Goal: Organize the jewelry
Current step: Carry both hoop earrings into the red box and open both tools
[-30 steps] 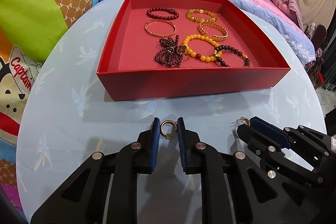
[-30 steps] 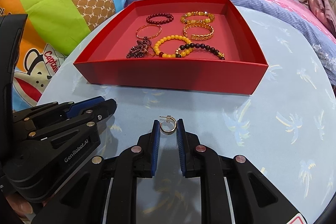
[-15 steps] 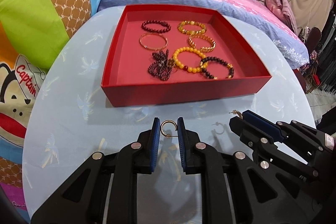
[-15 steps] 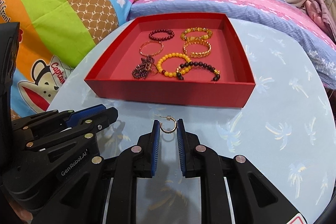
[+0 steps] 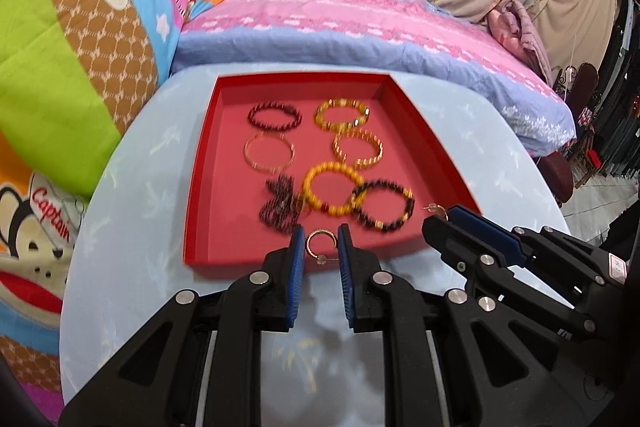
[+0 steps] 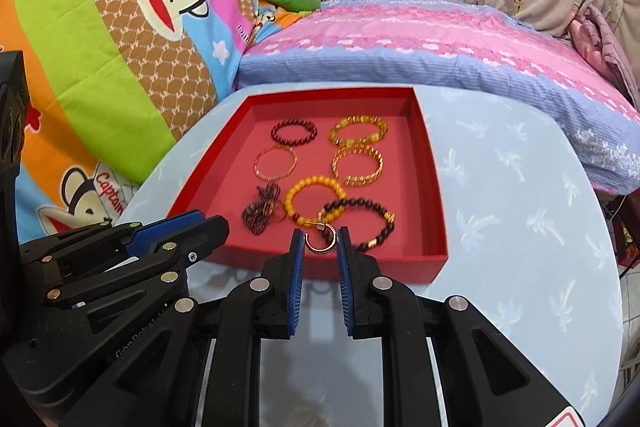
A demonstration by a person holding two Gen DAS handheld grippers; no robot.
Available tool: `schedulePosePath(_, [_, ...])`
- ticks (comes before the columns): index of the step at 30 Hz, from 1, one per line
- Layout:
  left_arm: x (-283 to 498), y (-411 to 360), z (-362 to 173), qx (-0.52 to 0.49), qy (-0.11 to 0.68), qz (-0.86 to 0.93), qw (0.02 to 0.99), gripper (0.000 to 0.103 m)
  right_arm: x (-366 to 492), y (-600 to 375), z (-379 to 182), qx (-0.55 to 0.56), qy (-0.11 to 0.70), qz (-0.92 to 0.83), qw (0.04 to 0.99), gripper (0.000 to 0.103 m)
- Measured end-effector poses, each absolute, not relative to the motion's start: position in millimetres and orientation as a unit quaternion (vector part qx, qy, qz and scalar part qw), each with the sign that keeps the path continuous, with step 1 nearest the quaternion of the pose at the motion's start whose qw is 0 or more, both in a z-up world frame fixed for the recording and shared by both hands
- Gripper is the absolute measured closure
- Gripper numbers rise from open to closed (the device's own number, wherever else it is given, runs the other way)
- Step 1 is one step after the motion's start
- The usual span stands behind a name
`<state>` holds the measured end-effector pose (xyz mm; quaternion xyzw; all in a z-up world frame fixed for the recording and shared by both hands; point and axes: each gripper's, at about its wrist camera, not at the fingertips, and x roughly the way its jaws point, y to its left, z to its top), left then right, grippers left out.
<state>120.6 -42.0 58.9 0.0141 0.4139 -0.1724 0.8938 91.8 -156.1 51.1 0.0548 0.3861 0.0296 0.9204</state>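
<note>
My left gripper (image 5: 319, 239) is shut on a gold hoop earring (image 5: 320, 239), held in the air over the near wall of the red tray (image 5: 204, 183). My right gripper (image 6: 319, 239) is shut on a second gold hoop earring (image 6: 320, 241), also lifted above the tray's near side. In the left wrist view the right gripper (image 5: 438, 217) shows at the right with its earring (image 5: 436, 209) at the tips. The tray (image 6: 434, 187) holds several bracelets: dark red beads (image 6: 294, 131), yellow beads (image 6: 314, 201), gold bangles and a dark beaded one (image 6: 362, 223).
The tray stands on a round table with a pale blue palm-print cloth (image 6: 520, 227). A bed with pink and blue bedding (image 6: 400, 43) lies behind the table. Bright cartoon-print cushions (image 5: 60, 47) are stacked at the left, and the left gripper's body (image 6: 100, 267) fills the lower left.
Both grippers have risen with their earrings, from just above the cloth in front of the tray to over its near wall. The tray's inside now shows from higher up.
</note>
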Motion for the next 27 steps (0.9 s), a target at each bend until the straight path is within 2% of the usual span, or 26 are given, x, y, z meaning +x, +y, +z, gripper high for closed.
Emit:
schedulePosePath(10, [173, -58, 60, 0.016, 0.404, -0.165, 0.9, 0.087, 140, -172, 54, 0.054, 0.38, 0.009, 0.923, 0.088])
schedulePosePath(27, [230, -65, 17, 0.023, 0.436, -0.143, 0.889, 0.087, 201, -181, 13, 0.058, 0.418, -0.002, 0.906, 0.088])
